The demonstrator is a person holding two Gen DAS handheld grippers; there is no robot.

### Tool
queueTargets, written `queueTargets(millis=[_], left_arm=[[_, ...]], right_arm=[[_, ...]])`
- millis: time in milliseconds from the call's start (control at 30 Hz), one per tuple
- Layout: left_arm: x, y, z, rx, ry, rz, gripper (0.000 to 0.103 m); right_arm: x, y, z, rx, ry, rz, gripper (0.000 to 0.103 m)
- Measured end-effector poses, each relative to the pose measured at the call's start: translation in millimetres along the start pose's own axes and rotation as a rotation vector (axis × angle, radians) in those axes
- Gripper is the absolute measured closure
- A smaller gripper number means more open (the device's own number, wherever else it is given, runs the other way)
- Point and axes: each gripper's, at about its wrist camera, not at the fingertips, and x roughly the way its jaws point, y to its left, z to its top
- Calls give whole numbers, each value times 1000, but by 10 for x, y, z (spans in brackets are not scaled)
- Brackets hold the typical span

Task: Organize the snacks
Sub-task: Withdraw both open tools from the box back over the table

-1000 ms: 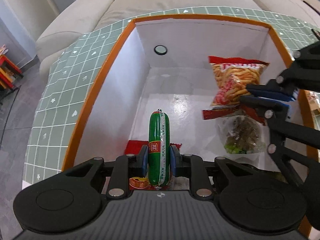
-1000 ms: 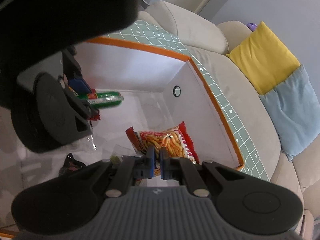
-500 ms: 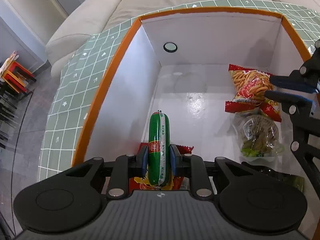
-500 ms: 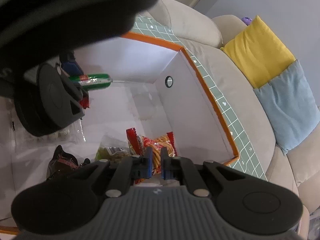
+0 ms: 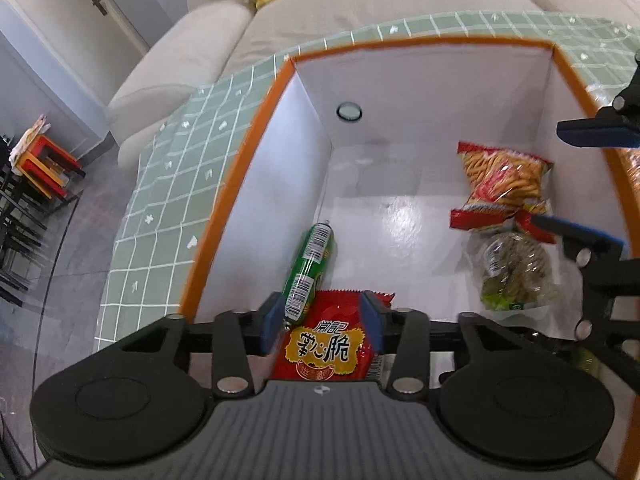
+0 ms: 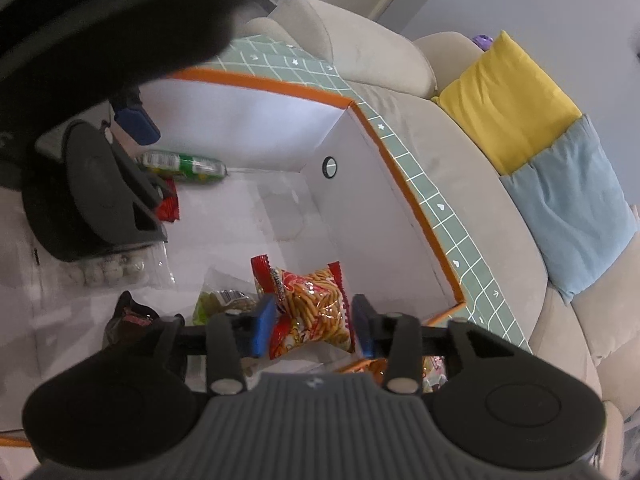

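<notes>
A green sausage stick (image 5: 310, 268) lies tilted against the left inner wall of the white box (image 5: 240, 184), free of my left gripper (image 5: 322, 316). That gripper's jaws are opening, and a red snack packet (image 5: 328, 344) shows below the gap. My right gripper (image 6: 313, 328) hangs over a bag of orange sticks (image 6: 316, 304). Its jaws are opening too, and the pads stand clear of the bag. The bag rests on a clear bag of greenish snacks (image 5: 512, 272). In the right wrist view the sausage (image 6: 184, 164) lies beyond the left gripper's body.
The box has an orange rim (image 6: 412, 200) and green tiled outer sides. It also holds a bag of white balls (image 6: 108, 270) and a dark packet (image 6: 128, 316). A beige sofa (image 5: 400, 4) with yellow (image 6: 504, 96) and blue (image 6: 568, 200) cushions stands behind. Red stools (image 5: 44, 160) are far left.
Both grippers opened. The left one let go of the green sausage, which dropped against the left wall. The right one let go of the orange-stick bag, which now lies in the box.
</notes>
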Motion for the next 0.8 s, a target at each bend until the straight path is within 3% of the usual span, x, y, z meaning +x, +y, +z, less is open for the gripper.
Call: queueTargets(millis=[133,500,800], left_arm=[[-181,16,-48,-21,-47,-16,46],[-863,-115,-165,-116,-282,-115,40],[-1261,-412,-275,-147,-411,-227,40]], right_arm=[[-157,-57,-61,33,-40,-7,49],[-683,-413,-435,317,-146,-29,47],[-1088,-616,-979,500,-177,-64,42]])
